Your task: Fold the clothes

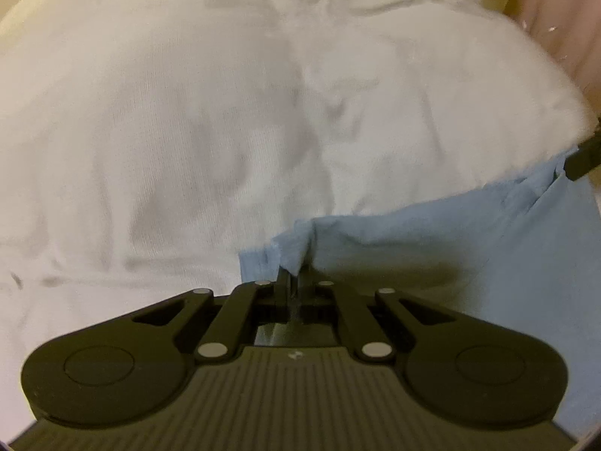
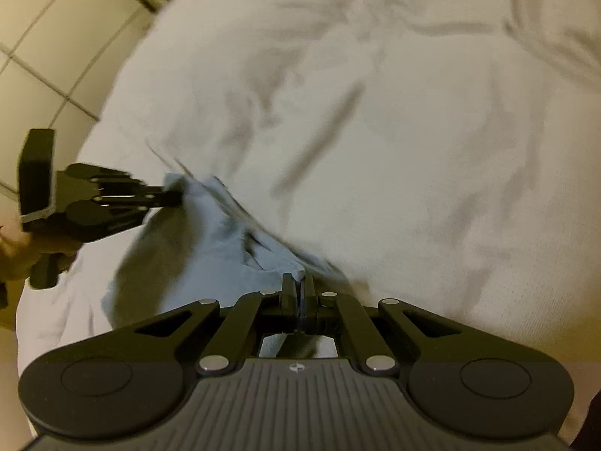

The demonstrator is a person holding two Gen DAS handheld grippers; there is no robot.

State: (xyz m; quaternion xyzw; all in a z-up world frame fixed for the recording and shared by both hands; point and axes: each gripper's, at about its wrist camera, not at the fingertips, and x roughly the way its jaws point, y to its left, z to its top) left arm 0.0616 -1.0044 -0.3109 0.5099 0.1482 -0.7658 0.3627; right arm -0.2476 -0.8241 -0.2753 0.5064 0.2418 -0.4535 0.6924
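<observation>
Garment: light blue cloth garment, held up along one edge between both grippers, body sagging below and behind the fingers, over a wrinkled white bed sheet.
Left gripper: fingers pinched nearly together on a bunched corner of the blue edge; cloth sticks out just ahead of the tips.
Right gripper: fingers closed to a thin slit, blue edge caught between them; the left gripper shows off to its left, well apart, gripping the other end.
Edge: runs roughly taut from one pair of fingers to the other, creased near both.
Progress: early to mid, by my read; garment grasped and lifted, no finished fold visible, cannot tell how many layers hang.
Left to do: lay it flat on the sheet, bring edges over, square it up.
Blur: both views smeared, detail limited.
Surroundings: pale tiled floor beyond the sheet, left of the right fingers.
</observation>
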